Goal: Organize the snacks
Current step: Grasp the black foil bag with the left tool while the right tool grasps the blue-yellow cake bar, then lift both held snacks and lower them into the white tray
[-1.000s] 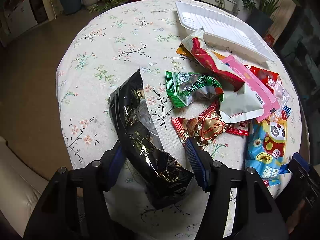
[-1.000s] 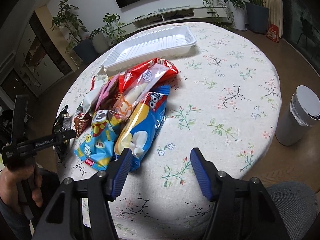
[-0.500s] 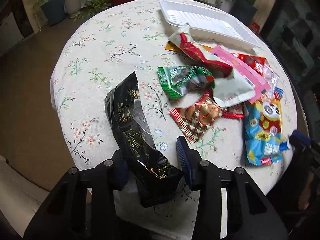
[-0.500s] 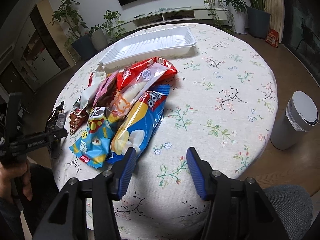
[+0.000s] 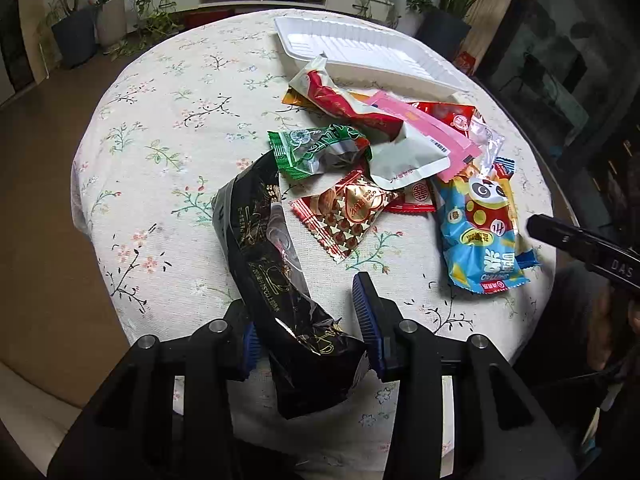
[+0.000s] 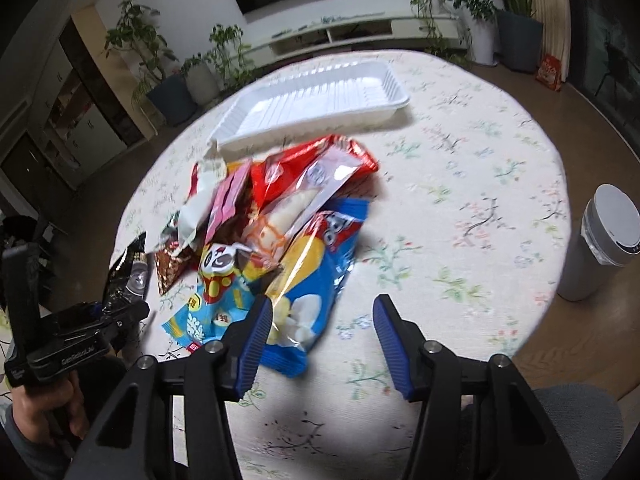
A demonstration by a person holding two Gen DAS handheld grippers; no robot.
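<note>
My left gripper [image 5: 308,320] is shut on the near end of a long black snack packet [image 5: 268,256], which slopes away over the floral tablecloth. Beyond it lies a heap of snack packets: a green one [image 5: 316,152], a red-gold one [image 5: 348,212], a white and red one [image 5: 360,120], a pink one [image 5: 424,128] and a blue panda one [image 5: 480,224]. An empty white tray [image 5: 360,52] sits at the far side. My right gripper [image 6: 324,320] is open and empty, its left finger at the edge of a blue and yellow bag [image 6: 308,280].
The round table [image 6: 460,184] drops off on all sides. A white bin [image 6: 600,240] stands on the floor at the right. Potted plants [image 6: 176,80] and a low TV bench line the far wall. The left gripper shows in the right wrist view [image 6: 80,336].
My left gripper has closed on the black packet and lifted its near end. My right gripper has moved forward towards the blue and yellow bag, still open.
</note>
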